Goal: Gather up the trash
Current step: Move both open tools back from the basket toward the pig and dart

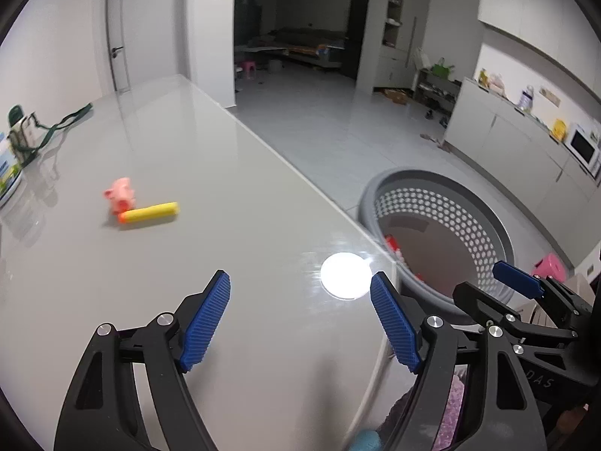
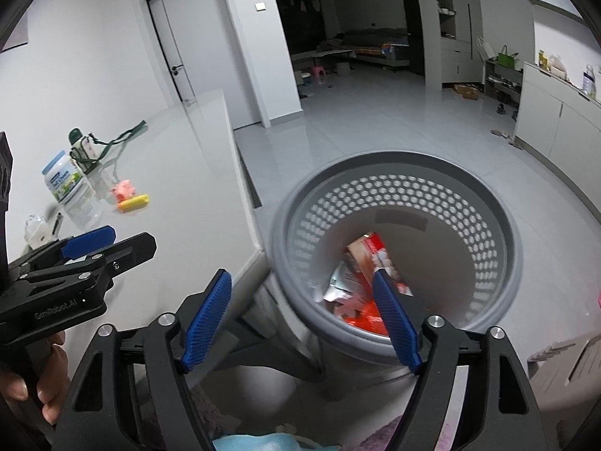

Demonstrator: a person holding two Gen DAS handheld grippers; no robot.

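A: Left wrist view. left gripper (image 1: 300,319) jaws spread wide, nothing between them, over the bench (image 1: 225,173). Grey perforated basket (image 1: 443,203) sits on the floor just past the bench edge.

B: Anything left on the bench?

A: Pink pig toy (image 1: 120,197) and a yellow foam dart (image 1: 148,212), touching, well apart from the gripper. Can't tell if they count as trash.

B: Right wrist view?

A: right gripper (image 2: 302,317) also wide apart and empty, above the basket rim. Red-and-white carton (image 2: 370,259) lies tilted inside on crumpled wrappers (image 2: 340,285). So some trash is in.

B: Rest of that bench?

A: Tub (image 2: 64,182), bottle with green strap (image 2: 84,148), same pig and dart. Judging by that, collection is partly done; possibly the dart remains.
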